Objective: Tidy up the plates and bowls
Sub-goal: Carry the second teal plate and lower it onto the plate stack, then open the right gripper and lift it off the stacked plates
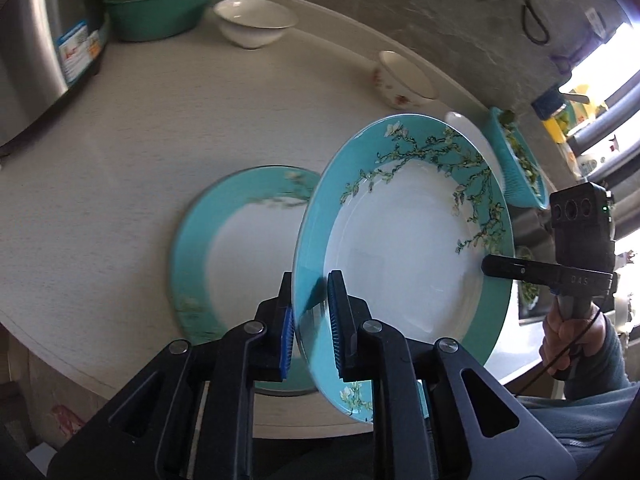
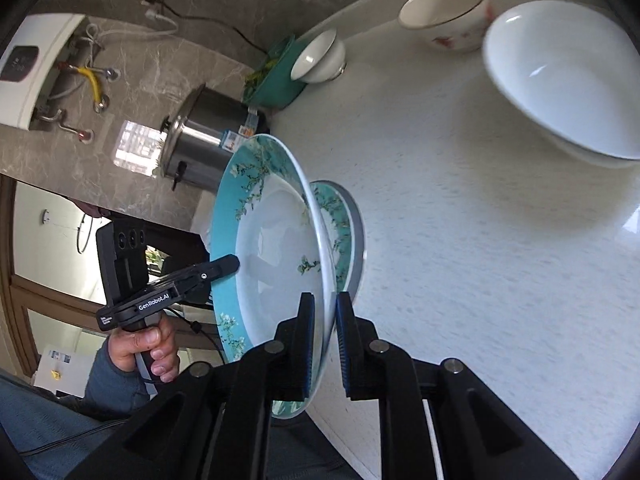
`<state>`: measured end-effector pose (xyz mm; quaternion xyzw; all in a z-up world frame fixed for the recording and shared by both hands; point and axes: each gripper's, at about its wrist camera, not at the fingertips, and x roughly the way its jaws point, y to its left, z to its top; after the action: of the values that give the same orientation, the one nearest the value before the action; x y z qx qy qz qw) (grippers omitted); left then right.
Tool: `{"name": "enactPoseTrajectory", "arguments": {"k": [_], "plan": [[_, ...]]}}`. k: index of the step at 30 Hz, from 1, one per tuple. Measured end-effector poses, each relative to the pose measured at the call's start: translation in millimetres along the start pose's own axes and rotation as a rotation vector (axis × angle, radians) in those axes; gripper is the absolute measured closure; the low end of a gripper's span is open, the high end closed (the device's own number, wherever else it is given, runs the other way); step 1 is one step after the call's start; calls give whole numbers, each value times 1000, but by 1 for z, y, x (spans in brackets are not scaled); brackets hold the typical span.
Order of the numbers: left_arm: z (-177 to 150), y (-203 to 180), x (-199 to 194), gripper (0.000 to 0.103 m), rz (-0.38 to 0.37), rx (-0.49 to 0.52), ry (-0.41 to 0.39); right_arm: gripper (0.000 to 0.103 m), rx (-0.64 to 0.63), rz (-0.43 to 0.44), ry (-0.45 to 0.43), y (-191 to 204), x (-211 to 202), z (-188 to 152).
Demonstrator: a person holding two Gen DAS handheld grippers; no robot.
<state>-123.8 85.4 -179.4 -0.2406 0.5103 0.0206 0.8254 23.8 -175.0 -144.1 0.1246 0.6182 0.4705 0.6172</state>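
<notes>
Both tools, the left tool [image 1: 311, 312] and right tool [image 2: 325, 336], pinch the lifted plate's [image 1: 400, 240] rim; lowering it level, squarely over the plate on the table [image 1: 208, 240], looks wisest.

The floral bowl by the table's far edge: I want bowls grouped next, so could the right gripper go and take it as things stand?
Probably not yet. The right gripper is shut on the held plate, as is the left gripper. Nothing lies on the table between it and the floral bowl, but the plate must be put down first.
</notes>
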Motion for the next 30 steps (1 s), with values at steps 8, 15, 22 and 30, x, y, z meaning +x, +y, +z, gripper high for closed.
{"name": "enactPoseTrajectory", "arguments": {"k": [8,15,22,30], "plan": [[2,73,12,87,24,1,39,88,-1,-91,44,15,58,5],[-2,88,25,86,37,51,57,88,1,-167,49,18,73,4],[4,82,28,85,54,120,62,87,-45,-273,32,29,78,5],[4,52,36,82,161,237,44,80,-146,-431,46,47,89,0]]}}
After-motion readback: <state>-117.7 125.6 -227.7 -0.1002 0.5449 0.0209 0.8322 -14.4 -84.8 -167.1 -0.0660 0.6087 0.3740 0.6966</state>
